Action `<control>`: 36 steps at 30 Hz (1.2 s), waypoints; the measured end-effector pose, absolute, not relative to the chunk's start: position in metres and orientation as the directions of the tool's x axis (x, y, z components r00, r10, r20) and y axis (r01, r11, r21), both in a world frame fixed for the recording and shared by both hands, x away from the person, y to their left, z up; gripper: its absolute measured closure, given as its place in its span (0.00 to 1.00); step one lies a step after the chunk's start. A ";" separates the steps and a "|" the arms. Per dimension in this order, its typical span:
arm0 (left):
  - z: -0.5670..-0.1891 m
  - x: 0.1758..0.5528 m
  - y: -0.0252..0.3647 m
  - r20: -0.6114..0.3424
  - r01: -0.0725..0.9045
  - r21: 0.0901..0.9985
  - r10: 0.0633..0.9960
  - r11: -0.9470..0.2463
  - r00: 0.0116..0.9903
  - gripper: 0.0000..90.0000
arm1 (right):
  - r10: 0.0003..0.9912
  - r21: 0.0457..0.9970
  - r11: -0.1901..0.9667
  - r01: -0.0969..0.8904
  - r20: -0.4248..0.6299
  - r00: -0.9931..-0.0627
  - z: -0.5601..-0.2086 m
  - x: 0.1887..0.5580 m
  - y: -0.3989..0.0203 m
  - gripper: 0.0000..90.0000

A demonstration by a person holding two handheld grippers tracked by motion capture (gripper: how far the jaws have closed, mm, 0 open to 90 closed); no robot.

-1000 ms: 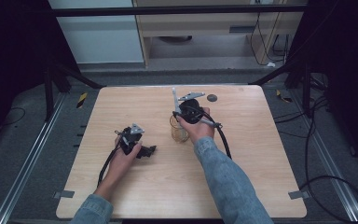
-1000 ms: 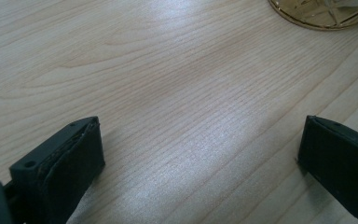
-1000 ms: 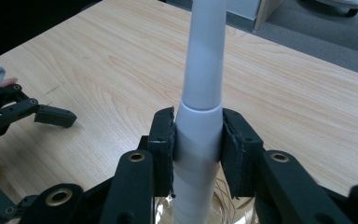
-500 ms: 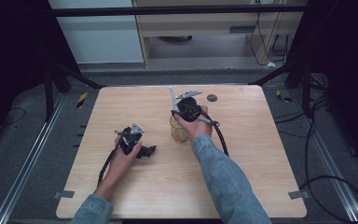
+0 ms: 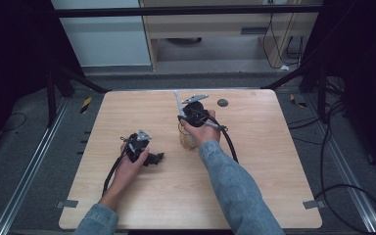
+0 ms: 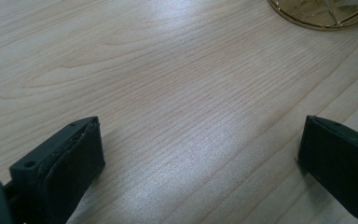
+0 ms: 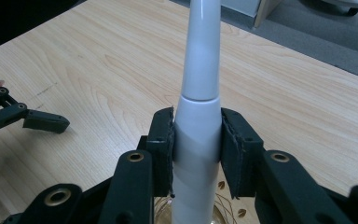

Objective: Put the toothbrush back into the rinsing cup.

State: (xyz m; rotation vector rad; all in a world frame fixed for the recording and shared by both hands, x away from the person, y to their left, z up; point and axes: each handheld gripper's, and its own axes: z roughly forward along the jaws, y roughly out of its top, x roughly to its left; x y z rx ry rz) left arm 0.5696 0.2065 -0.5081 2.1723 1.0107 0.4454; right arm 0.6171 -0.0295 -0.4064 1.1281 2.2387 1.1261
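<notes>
Right gripper (image 7: 196, 144) is clamped on a white electric toothbrush (image 7: 199, 79), its two black foam-faced pads pressing the handle's thicker lower section from either side, with the slimmer neck rising beyond them toward the far edge of the table (image 5: 254, 161). Directly beneath the handle sits an amber glass cup (image 5: 187, 138) near the table's middle; its gold-tinted rim and faceted wall glint below the jaws in the right gripper view. Judging from this, the step in hand is standing the toothbrush in the cup or drawing it out, and I cannot tell which; either way the next move calls for keeping the handle upright and centred so the smooth plastic does not knock the glass rim. Left gripper (image 5: 149, 157) rests low over the pale wood-grain tabletop, to the left of and nearer than the cup, its jaws spread wide with nothing between them. A small dark round disc (image 5: 223, 102) lies far off near the back edge.
</notes>
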 end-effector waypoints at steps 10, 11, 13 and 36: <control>-0.508 0.570 0.206 0.018 0.533 0.711 0.770 -0.459 0.638 0.00 | 0.800 0.801 0.346 0.488 0.019 -0.599 -0.406 0.616 -0.029 0.74; -0.508 0.570 0.206 0.019 0.533 0.711 0.770 -0.459 0.638 0.00 | 0.800 0.801 0.345 0.489 0.022 -0.600 -0.406 0.616 -0.029 0.74; -0.508 0.570 0.206 0.019 0.533 0.711 0.770 -0.459 0.638 0.00 | 0.798 0.802 0.348 0.485 0.018 -0.602 -0.405 0.616 -0.029 0.73; -0.508 0.570 0.206 0.018 0.533 0.711 0.770 -0.458 0.638 0.00 | 0.797 0.805 0.351 0.478 0.011 -0.604 -0.397 0.611 -0.033 0.70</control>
